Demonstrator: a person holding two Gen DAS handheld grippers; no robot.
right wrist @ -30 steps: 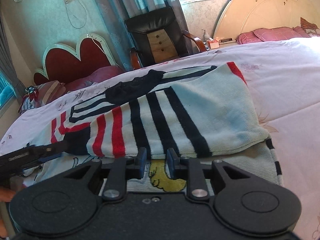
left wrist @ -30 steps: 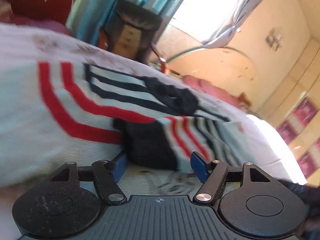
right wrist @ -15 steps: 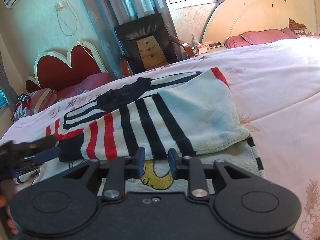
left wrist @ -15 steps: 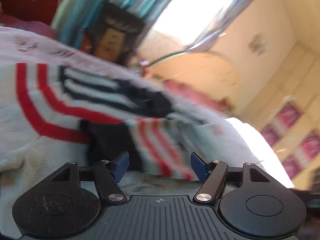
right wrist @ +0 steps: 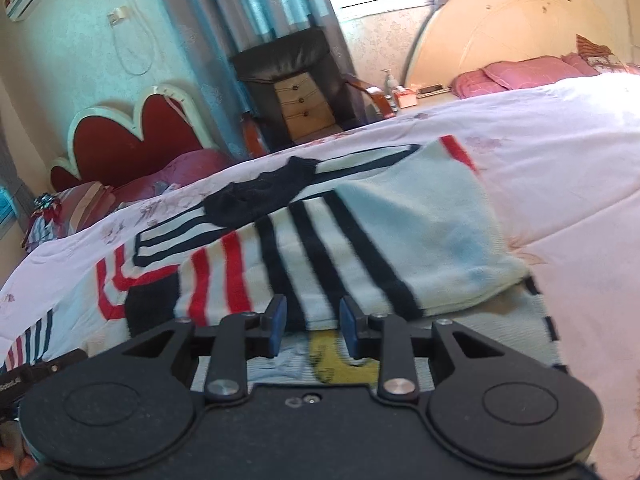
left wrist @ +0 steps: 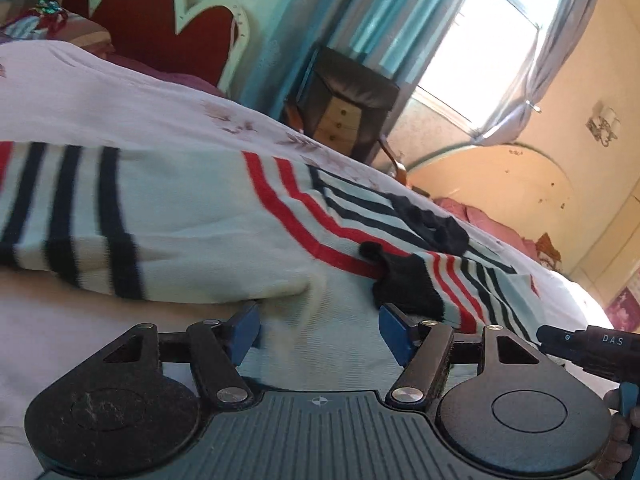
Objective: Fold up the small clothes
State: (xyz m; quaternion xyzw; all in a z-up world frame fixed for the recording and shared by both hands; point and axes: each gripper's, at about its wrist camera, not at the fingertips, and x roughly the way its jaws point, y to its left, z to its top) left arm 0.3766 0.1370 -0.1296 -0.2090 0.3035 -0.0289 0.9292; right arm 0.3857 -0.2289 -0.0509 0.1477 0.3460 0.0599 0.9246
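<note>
Over the sweater (right wrist: 420, 248) | right gripper (right wrist: 312, 330) tilted down (jaws opening, empty) | left gripper (left wrist: 318, 330) closing, empty

The left wrist view sits low and close over the bed (left wrist: 120, 92), tilted, facing along its claw (left wrist: 319, 332) across the striped sweater (left wrist: 192, 216) toward the chair (left wrist: 348, 108) and window (left wrist: 480, 44) at upper right. The right wrist view looks from slightly higher, facing down its own claw (right wrist: 313, 328) over the same sweater (right wrist: 400, 248). Both share the sweater, the chair (right wrist: 296, 84), the red headboard (right wrist: 132, 140) and the cream headboard (right wrist: 500, 36); the other claw shows at each frame's lower edge.
</note>
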